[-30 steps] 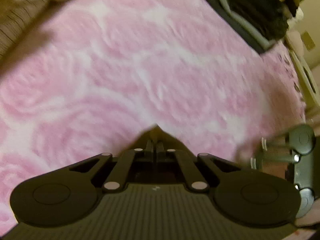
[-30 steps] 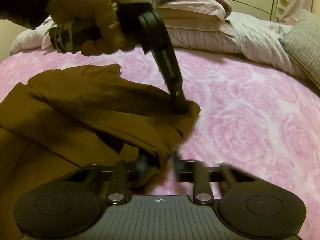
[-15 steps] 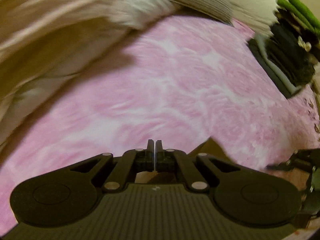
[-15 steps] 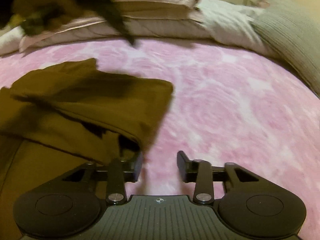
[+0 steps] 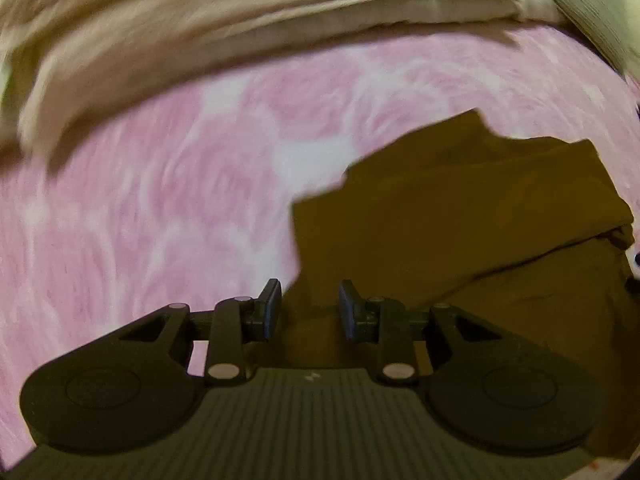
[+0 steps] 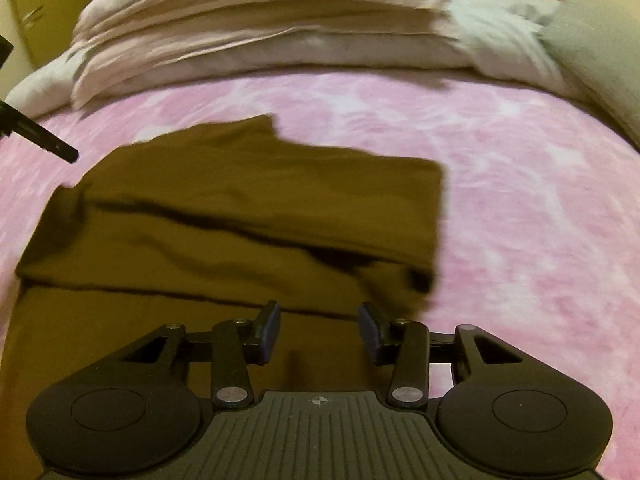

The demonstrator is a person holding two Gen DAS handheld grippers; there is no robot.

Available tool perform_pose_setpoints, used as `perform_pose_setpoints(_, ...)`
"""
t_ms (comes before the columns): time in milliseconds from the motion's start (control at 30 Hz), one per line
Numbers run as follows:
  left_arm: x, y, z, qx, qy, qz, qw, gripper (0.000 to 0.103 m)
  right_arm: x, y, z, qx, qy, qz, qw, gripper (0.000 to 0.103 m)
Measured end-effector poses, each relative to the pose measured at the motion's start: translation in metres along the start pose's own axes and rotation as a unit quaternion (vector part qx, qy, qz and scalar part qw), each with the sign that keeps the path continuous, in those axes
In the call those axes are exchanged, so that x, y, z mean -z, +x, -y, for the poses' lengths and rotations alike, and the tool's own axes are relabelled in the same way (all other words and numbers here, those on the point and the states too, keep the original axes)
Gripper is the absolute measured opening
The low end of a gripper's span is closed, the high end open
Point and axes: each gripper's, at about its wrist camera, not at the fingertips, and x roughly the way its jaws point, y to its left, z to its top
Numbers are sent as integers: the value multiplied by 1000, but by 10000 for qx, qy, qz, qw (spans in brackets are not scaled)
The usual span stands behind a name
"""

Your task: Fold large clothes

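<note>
While the brown garment (image 6: 248,216) lies folded, apparently released, both the left gripper (image 5: 309,306) and the right gripper (image 6: 319,330) hover above it, fingers just parted, gripping nothing.

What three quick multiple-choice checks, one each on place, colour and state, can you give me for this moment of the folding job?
1. Where does the brown garment lie?
A. On the pink rose-patterned bedspread
B. On the stacked pillows
C. On a wooden floor

2. What colour is the garment being folded?
A. White
B. Brown
C. Green

3. How does the right tool stand?
A. Shut on the garment
B. Shut on a pillow
C. Open, nothing pinched

Answers:
1. A: the right wrist view shows the garment flat on the pink spread, short of the pillows.
2. B: the cloth is brown in both views.
3. C: its jaws have just been opening, with a clear gap and no cloth pressed between them. The left tool has likewise just been opening, and nothing is pinched in it.
</note>
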Motion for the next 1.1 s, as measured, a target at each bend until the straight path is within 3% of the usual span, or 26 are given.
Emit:
perform_pose_setpoints(267, 8, 45, -20, 593, -885, 416, 9934, 26, -2, 31, -24, 90, -402, -150, 9990, 45)
perform_pose_setpoints(333, 4, 50, -17, 668, -791, 534, 9932, 14, -4, 39, -23, 164, -449, -208, 9986, 45)
perform_pose_setpoints(367, 3, 48, -14, 580, -687, 575, 9943, 7, -3, 41, -21, 200, -468, -253, 9984, 46)
perform_pose_setpoints(567, 18, -19, -16, 546, -852, 1227, 9873, 6, -10, 34, -14, 351, -342, -203, 9986, 47)
perform_pose_setpoints(633, 29, -21, -20, 568, -1049, 1048, 9873, 6, -9, 34, -13, 361, -326, -236, 9985, 47)
perform_pose_setpoints(733, 48, 11, -24, 492, -1123, 529, 9910, 7, -7, 38, -17, 325, -329, -333, 9984, 48)
perform_pose_setpoints(800, 55, 23, -27, 473, -1191, 388, 9910, 7, -6, 38, -18, 325, -363, -346, 9982, 49)
perform_pose_setpoints(933, 62, 12, -30, 494, -1354, 461, 9885, 7, -1, 34, -12, 387, -284, -402, 9980, 50)
perform_pose_setpoints(1100, 63, -11, -25, 568, -1204, 672, 9888, 7, -3, 21, -17, 278, -352, -227, 9987, 50)
